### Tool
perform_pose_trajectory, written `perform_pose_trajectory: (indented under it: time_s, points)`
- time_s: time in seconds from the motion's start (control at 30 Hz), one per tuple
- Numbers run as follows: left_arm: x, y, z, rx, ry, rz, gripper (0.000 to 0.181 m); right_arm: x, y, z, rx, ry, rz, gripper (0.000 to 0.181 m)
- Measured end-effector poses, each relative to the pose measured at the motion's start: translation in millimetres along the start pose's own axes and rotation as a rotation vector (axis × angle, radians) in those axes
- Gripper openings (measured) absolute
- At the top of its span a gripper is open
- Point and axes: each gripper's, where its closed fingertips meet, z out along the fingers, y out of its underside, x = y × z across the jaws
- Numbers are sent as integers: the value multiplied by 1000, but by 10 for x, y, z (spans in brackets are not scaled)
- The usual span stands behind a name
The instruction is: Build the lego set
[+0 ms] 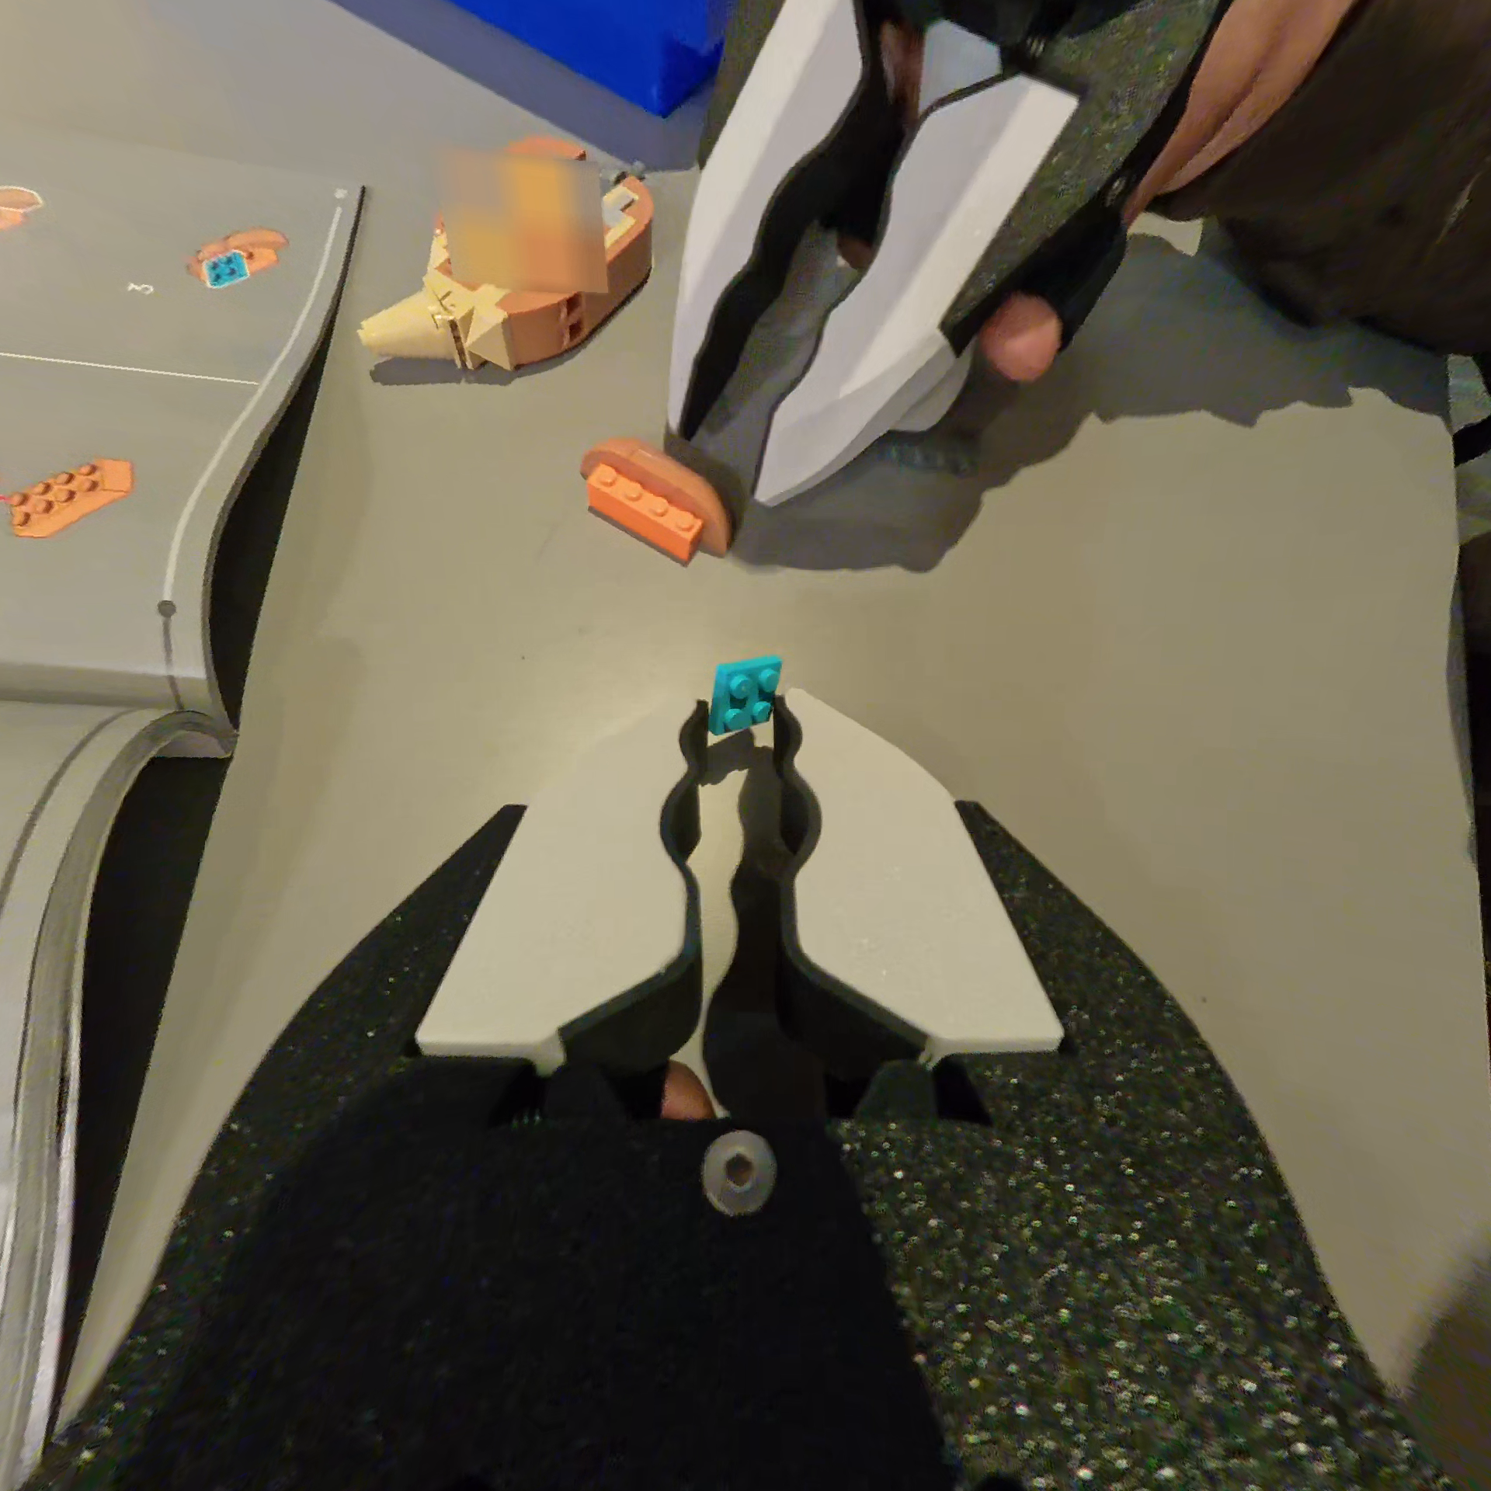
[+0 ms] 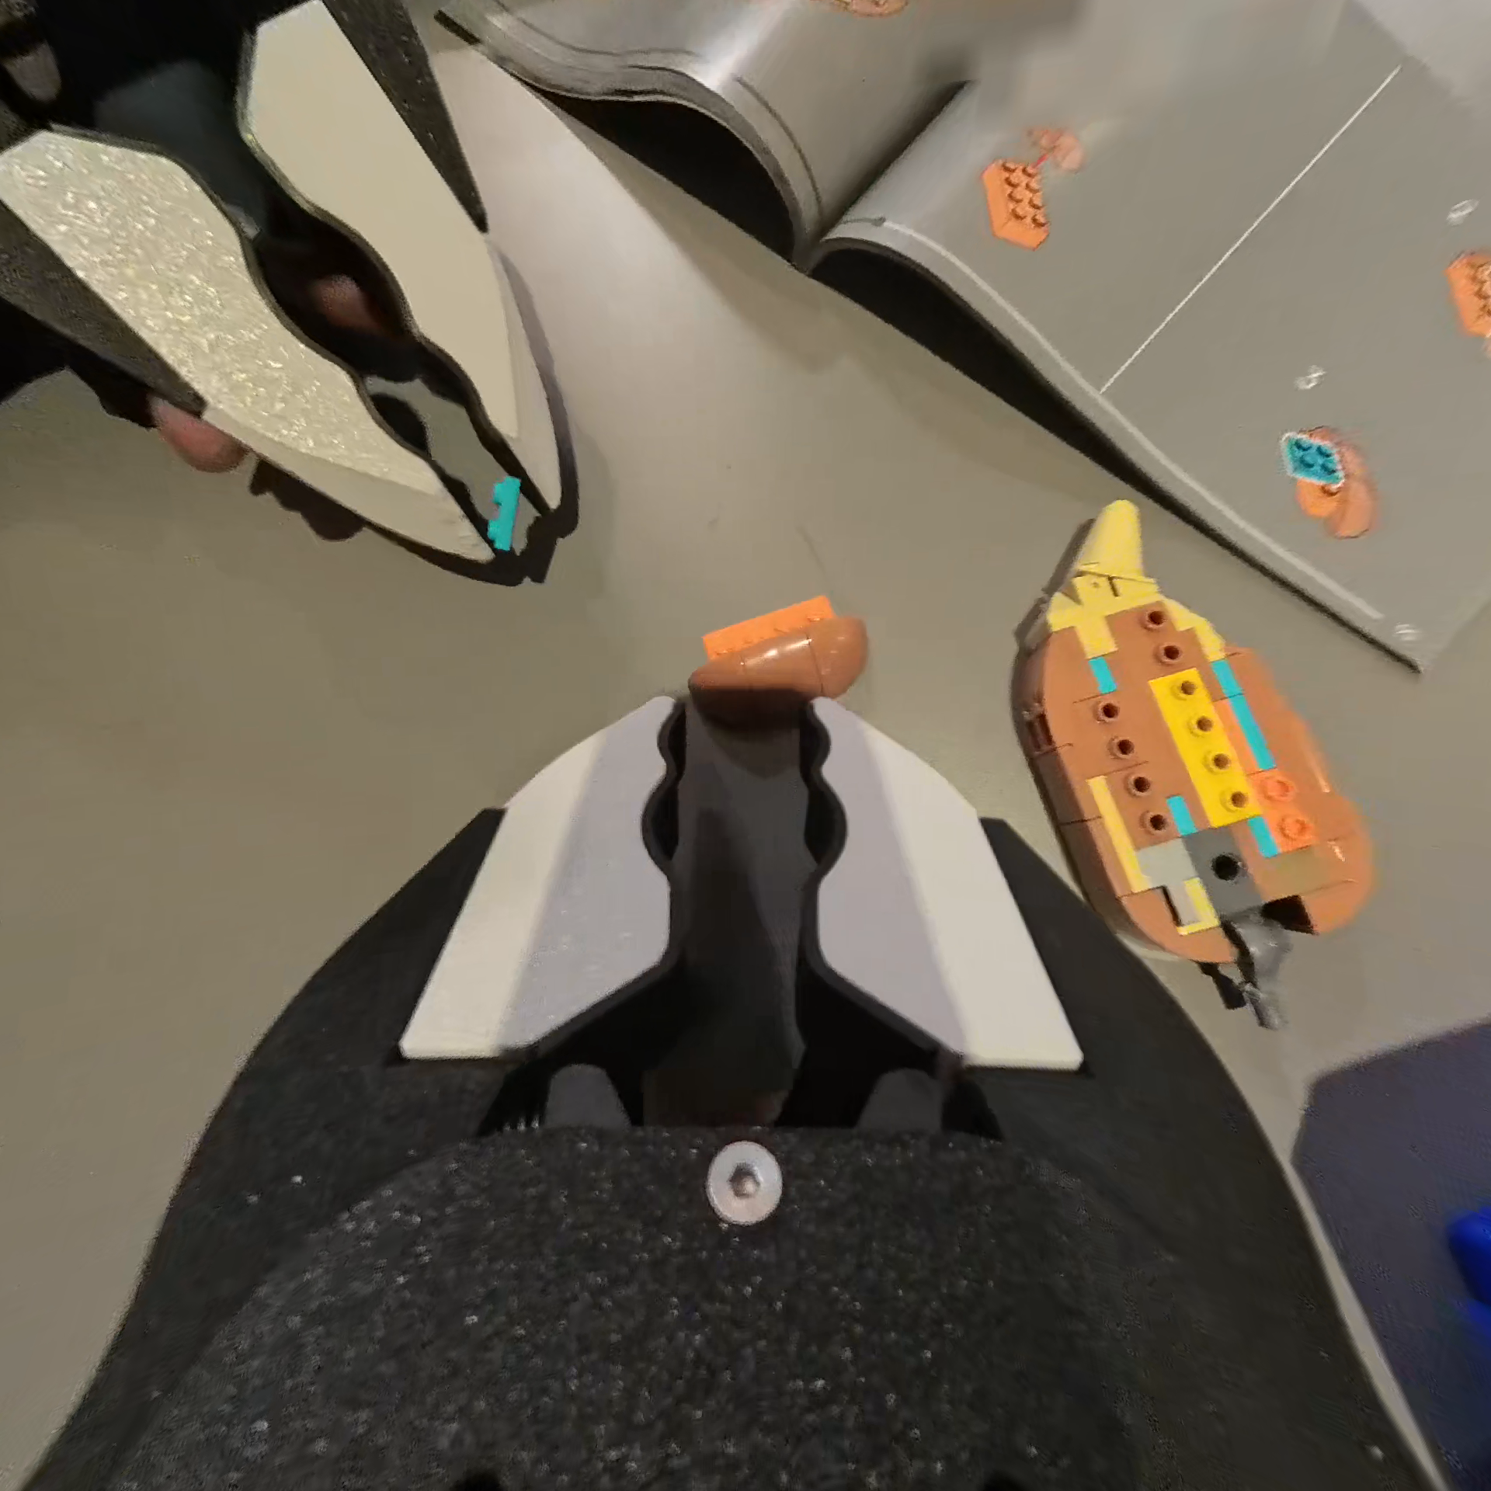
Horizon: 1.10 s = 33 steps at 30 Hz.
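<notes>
**Seating the teal plate on the brown-and-orange piece**

We work on a plain grey tabletop [image 1: 1129, 726], with the open instruction booklet [image 1: 121, 500] lying to our left and a blue box [image 1: 613, 48] at the far edge. The partly built brown and tan model [image 2: 1170, 774] lies on its side near the booklet, studs and yellow strip showing, untouched by either tool.

Our left gripper [image 1: 741, 714] is closed on a small teal two-by-two plate [image 1: 746, 695], pinched by its edges right at the fingertips and held clear of the table, studs facing us in the left wrist view. Our right gripper [image 2: 746, 710] has its tips at the rounded brown end of a small sub-assembly [image 2: 778, 657], a brown curved piece joined to an orange studded brick, which sits on the table. Its jaws look drawn in on that piece, though we cannot tell how firmly they hold it.

We judge the step to be pressing the teal plate onto this sub-assembly, as the booklet's page pictures. To do it well, we should steady the brown piece, turn the plate so its underside faces the target studs, line it up squarely, then push straight down. The fingertip hold is shallow, so a skewed press could flick the plate loose.
</notes>
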Motion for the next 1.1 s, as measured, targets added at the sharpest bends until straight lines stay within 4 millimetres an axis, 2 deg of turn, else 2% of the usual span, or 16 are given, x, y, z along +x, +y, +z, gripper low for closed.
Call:
perform_pose_trajectory:
  time_s: [0.13,0.27,0.43,0.6,0.8,0.93,1.1]
  points:
    - [-54,-14,6,0,6,-61,15,52,-10,30,26,-24,-79,32]
    - [-51,23,44,-52,47,-101,15,21,-23,78,21,-47,-181,34]
    - [-35,62,102,-137,35,-22,16,-139,-39,121,16,-76,-280,31]
    - [-41,71,143,-217,-11,103,24,-256,-9,115,16,-86,-343,31]
    - [-69,34,131,-195,-45,191,34,-231,-49,56,87,-77,-349,33]
    - [-64,8,104,-152,-93,223,33,-254,-98,33,141,-117,-353,34]
    - [-11,70,122,-162,-111,214,29,-242,-135,33,163,-145,-390,41]
